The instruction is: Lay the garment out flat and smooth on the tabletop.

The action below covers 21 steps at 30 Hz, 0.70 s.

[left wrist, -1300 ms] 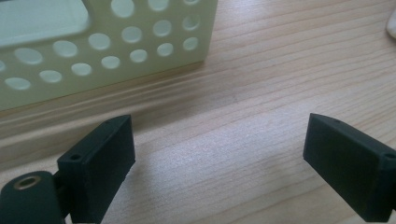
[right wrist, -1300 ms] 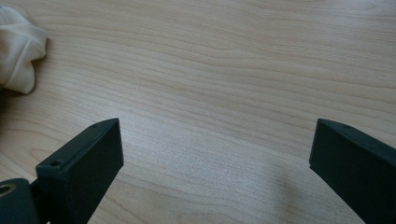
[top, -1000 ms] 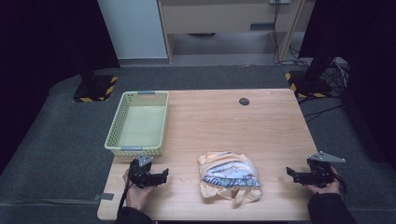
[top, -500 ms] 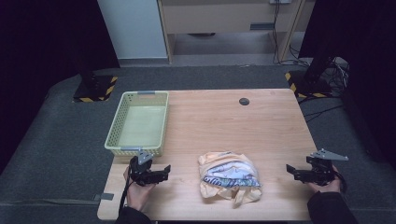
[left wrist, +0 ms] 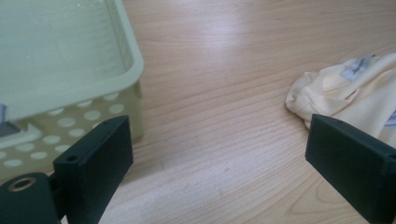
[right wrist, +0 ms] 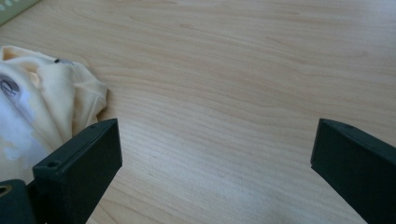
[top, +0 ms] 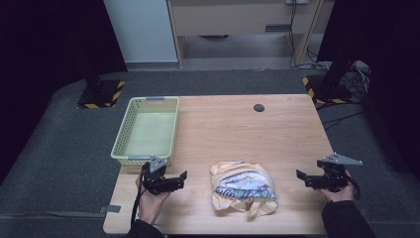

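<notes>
Crumpled yellow garment (top: 242, 187): lies near the desk's (top: 277, 129) front edge, between both grippers, long axis roughly across. Left gripper (top: 179, 179): fingers open, empty, nearer, garment to its right. Right gripper (top: 303, 177): fingers open, empty, farther. Green basket (top: 124, 144): behind left gripper.

In the high view the table (top: 277, 129) is evenly lit from above, while the floor and room around it fall off into near-black at both sides. Shadows are short and soft, sitting close under the basket (top: 146, 130) and the cloth (top: 242, 187). The picture is slightly soft, with fine detail smeared. In the left gripper view a pale sheen lies on the wood near the top middle; the basket and the black jaws up close are blurred, and the wood grain is sharper. In the right gripper view the light is flat, the jaws blurred, with faint shadow beneath them.
</notes>
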Each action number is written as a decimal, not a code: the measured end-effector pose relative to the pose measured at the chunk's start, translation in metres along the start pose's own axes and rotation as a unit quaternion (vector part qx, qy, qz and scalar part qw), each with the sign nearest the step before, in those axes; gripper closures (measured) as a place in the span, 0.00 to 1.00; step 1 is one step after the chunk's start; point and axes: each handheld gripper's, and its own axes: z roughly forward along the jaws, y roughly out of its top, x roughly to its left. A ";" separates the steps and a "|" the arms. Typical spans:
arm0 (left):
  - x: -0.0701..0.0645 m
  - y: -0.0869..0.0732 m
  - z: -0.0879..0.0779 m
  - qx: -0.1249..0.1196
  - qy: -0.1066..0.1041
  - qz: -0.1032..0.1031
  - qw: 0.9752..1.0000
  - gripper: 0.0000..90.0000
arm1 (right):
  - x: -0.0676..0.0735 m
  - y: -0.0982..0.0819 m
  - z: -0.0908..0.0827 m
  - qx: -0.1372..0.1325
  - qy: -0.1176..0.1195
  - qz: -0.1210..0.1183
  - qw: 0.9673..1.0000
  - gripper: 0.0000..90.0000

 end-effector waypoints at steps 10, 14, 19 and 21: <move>-0.007 0.014 0.004 -0.013 -0.009 0.000 1.000 0.08 | 0.010 0.017 0.007 -0.021 0.014 -0.003 1.000 0.02; -0.008 0.018 0.005 -0.016 -0.011 0.001 1.000 0.08 | 0.012 0.021 0.009 -0.023 0.019 -0.005 1.000 0.03; -0.010 0.026 0.009 -0.022 -0.015 0.001 1.000 0.08 | 0.016 0.027 0.013 -0.025 0.025 -0.008 0.999 0.03; -0.011 0.029 0.011 -0.023 -0.017 0.002 1.000 0.08 | 0.017 0.029 0.014 -0.025 0.026 -0.008 0.999 0.03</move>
